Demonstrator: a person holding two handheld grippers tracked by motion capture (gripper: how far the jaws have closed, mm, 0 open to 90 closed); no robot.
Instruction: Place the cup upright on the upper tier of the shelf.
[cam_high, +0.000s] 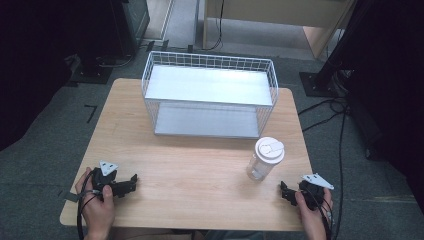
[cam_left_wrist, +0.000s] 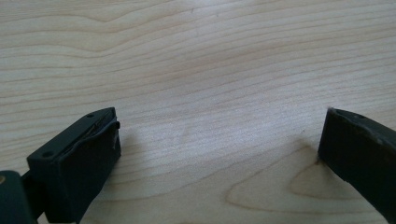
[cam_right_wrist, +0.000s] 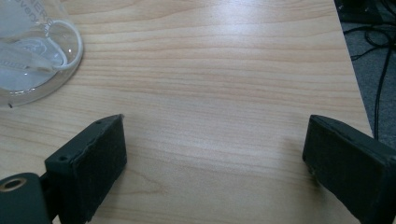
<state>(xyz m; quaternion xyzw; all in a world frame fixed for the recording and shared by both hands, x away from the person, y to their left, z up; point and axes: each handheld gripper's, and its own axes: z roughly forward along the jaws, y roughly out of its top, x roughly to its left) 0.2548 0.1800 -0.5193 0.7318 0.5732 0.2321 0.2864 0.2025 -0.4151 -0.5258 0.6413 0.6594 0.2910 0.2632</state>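
Nothing is grasped yet: both the left gripper (cam_high: 134, 179) and right gripper (cam_high: 283, 190) rest wide-jawed on the light wooden surface (cam_high: 200, 165), the clear plastic bottle with a white lid (cam_high: 265, 159) standing untouched.

High view: above, facing forward and down on the worktop (cam_high: 200, 170) | both gripper views: low, close over its wood grain | bottle (cam_high: 265, 159) shared with the right gripper view.

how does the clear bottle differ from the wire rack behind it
The bottle is see-through plastic with a white lid; the wire rack is white mesh with two flat shelves. The bottle is narrow and upright; the rack is wide and boxy. The bottle stands near the right gripper; the rack sits at the table's far edge. Both rest on the table.
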